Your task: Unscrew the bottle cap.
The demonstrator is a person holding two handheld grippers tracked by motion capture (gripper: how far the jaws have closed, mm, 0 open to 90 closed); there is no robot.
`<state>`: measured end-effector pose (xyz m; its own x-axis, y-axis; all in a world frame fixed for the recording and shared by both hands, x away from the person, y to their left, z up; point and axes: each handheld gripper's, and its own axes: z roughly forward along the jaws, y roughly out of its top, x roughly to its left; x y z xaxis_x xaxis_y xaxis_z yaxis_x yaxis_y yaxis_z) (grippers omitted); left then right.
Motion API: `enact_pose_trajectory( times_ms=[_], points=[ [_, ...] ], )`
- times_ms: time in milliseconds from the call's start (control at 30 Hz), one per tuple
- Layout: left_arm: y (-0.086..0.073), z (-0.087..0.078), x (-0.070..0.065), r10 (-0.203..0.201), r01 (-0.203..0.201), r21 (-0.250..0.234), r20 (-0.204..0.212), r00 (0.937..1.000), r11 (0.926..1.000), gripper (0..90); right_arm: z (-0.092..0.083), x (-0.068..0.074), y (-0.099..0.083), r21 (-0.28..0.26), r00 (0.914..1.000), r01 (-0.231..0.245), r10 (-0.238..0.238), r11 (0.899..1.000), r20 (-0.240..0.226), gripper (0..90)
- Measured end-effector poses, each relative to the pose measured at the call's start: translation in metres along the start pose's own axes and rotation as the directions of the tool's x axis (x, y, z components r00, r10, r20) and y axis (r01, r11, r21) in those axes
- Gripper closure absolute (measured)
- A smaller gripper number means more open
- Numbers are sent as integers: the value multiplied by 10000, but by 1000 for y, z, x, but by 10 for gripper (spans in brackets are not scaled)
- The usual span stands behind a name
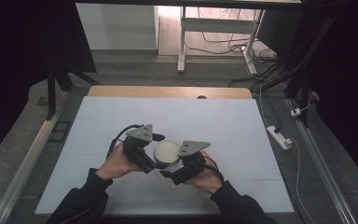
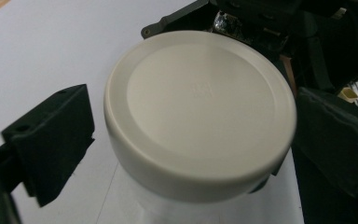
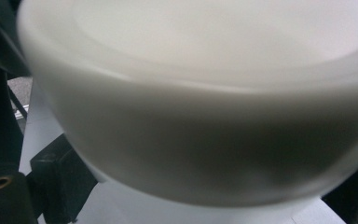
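Observation:
A white jar with a round cream lid [image 1: 167, 150] stands on the white table sheet [image 1: 121, 116] between both grippers. My left gripper [image 1: 147, 157] reaches in from the left, its jaws on either side of the lid [image 2: 200, 112]. One finger [image 2: 51, 140] stands a little apart from the rim and the other sits close by the far rim, so it is open. My right gripper [image 1: 182, 164] comes from the right. In the right gripper view its fingers [image 3: 56, 182] press against the jar body [image 3: 205, 210] just under the blurred lid [image 3: 205, 93].
The sheet covers a wooden table whose far edge [image 1: 168, 91] shows. Metal rails run along both sides. A white power strip [image 1: 279, 136] and cables lie on the floor to the right, and a white desk frame [image 1: 182, 42] stands beyond.

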<state>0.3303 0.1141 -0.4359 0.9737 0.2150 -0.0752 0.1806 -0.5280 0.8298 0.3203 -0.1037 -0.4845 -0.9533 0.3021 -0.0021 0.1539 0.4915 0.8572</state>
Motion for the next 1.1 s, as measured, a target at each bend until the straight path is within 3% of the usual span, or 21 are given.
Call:
enact_pose_trajectory(
  times_ms=[100, 200, 333, 567, 667, 800, 1000, 1033, 1100],
  points=[
    [0, 2, 2, 100, -95, -130, 395, 9992, 9999, 54, 0, 1, 0, -19, 10000, 44, -44, 10000, -48, 68],
    [0, 3, 2, 198, -190, -210, 378, 9991, 9996, 73, 0, 1, 1, -28, 10000, 50, -50, 10000, -68, 67],
    [1, 4, -1, 147, -147, -68, -20, 9999, 9999, 78, 0, 0, 0, 33, 10000, -41, 41, 10000, -3, 68],
    [5, 9, -4, -306, 313, 83, -745, 9968, 9995, 79, 1, -2, 0, 126, 9990, -266, 262, 9996, 370, 68],
    [6, 13, -7, -684, 691, 16, -1158, 9909, 9976, 79, 2, -3, 0, 208, 9976, -348, 335, 9992, 607, 68],
    [9, 16, -12, -1094, 1097, -82, -1800, 9776, 9939, 80, 2, -4, 0, 169, 9949, -566, 550, 9983, 848, 68],
    [14, 23, -19, -1596, 1609, -184, -2781, 9472, 9868, 80, 3, -6, 0, 177, 9870, -912, 880, 9957, 1345, 68],
    [14, 25, -20, -1606, 1643, -114, -2873, 9443, 9863, 80, 3, -6, 0, 177, 9870, -912, 880, 9957, 1345, 68],
    [16, 27, -22, -1365, 1457, 90, -2964, 9453, 9893, 79, 3, -7, -1, 225, 9866, -968, 930, 9950, 1339, 68]
  ],
)
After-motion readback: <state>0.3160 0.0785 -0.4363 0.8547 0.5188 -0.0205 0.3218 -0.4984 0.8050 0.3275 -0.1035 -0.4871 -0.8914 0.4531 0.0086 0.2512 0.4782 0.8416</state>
